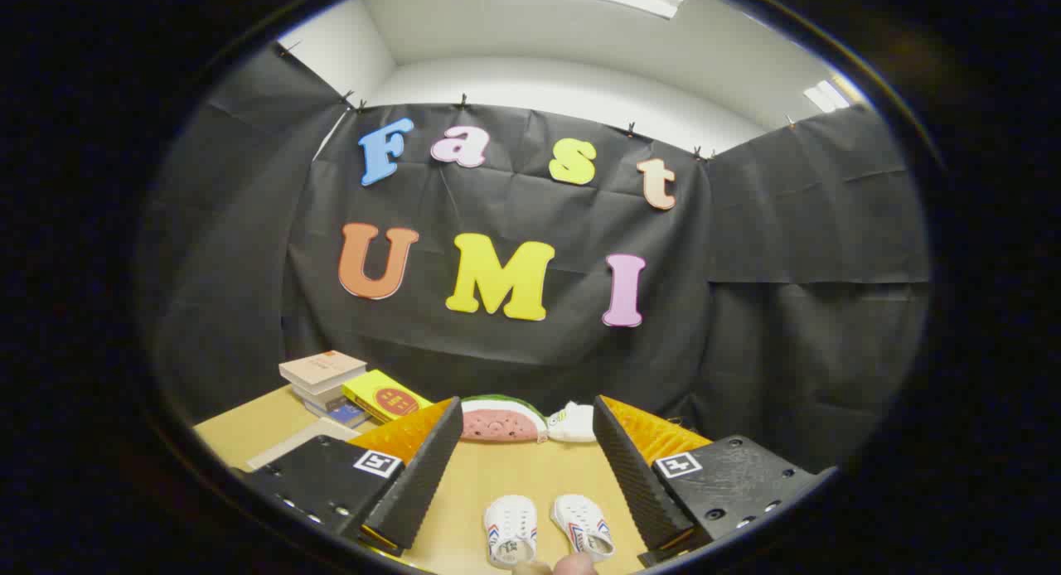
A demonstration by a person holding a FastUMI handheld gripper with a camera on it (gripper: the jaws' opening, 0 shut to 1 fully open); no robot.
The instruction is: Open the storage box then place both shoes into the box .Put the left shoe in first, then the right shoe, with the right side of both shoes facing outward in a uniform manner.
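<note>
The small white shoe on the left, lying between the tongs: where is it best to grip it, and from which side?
Probably across its sides. The small white shoe on the left lies flat on the tan table, sole down, long axis running away from the open tongs, beside the other small white shoe. Come from above, one finger per side; the gap between the shoes looks narrow.

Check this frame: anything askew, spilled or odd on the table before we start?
Nothing spilled or damaged. The pair of white shoes lies side by side between the open fingers of the gripper. One oddity: fingertips of a hand show at the shoes' near end. Beyond lie a watermelon-slice toy and a stack of books.
</note>
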